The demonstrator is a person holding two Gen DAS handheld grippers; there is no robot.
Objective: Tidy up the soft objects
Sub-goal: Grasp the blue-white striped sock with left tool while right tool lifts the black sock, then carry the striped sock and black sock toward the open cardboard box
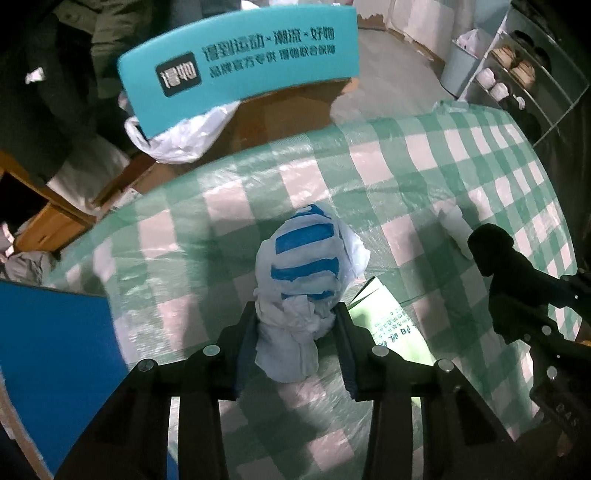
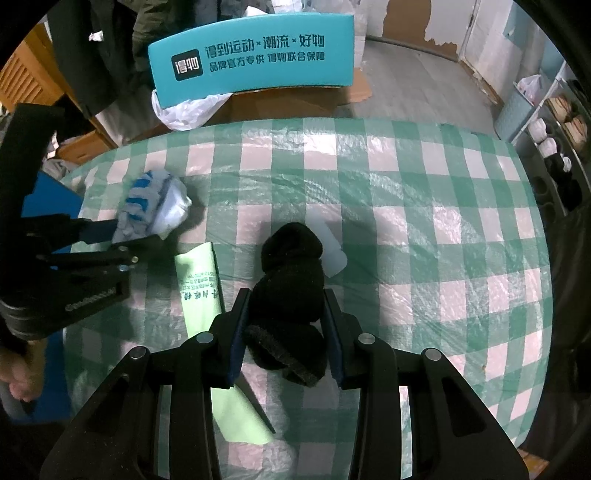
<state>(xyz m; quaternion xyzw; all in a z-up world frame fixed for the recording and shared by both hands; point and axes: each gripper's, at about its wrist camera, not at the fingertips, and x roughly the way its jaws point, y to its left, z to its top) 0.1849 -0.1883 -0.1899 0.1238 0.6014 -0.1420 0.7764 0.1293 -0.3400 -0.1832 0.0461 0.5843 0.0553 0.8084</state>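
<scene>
Glossy plastic tablecloth (image 2: 406, 206) (crinkled), fuzzy black sock (image 2: 291, 258)

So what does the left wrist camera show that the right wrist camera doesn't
Only the left wrist view shows the left gripper end-on, pads pressing the striped sock, and the wide blue panel at left.

Only the right wrist view shows the right gripper end-on, clamped on the black sock, plus a hand and a door.

Both show the checked cloth, green packet, white tube, teal box and shoe rack.
</scene>
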